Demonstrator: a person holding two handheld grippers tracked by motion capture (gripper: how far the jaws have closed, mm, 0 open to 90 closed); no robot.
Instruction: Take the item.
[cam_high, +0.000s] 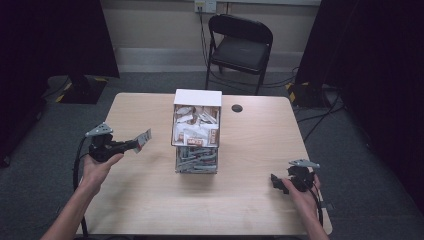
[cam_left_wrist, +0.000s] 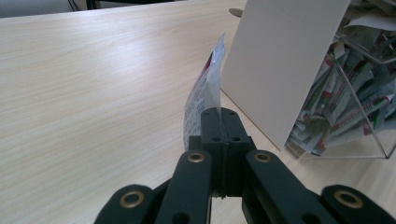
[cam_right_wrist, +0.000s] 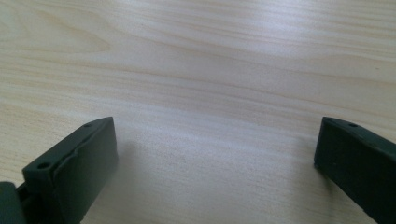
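Observation:
My left gripper (cam_high: 135, 145) (cam_left_wrist: 219, 122) is shut on a thin silvery sachet (cam_high: 143, 138) (cam_left_wrist: 205, 91) with printed text, held edge-up above the table's left side. To its right stands a two-tier dispenser: a white box (cam_high: 197, 97) (cam_left_wrist: 280, 60) on top and a clear box (cam_high: 196, 161) (cam_left_wrist: 348, 100) below, both stuffed with several sachets. My right gripper (cam_high: 276, 182) (cam_right_wrist: 215, 154) is open near the table's front right, jaws wide apart over bare wood with nothing between them.
The light wooden table (cam_high: 150, 200) has a small black round disc (cam_high: 237, 108) behind the dispenser. A black folding chair (cam_high: 240, 47) stands beyond the far edge. Dark curtains hang at both sides, and cables run over the floor.

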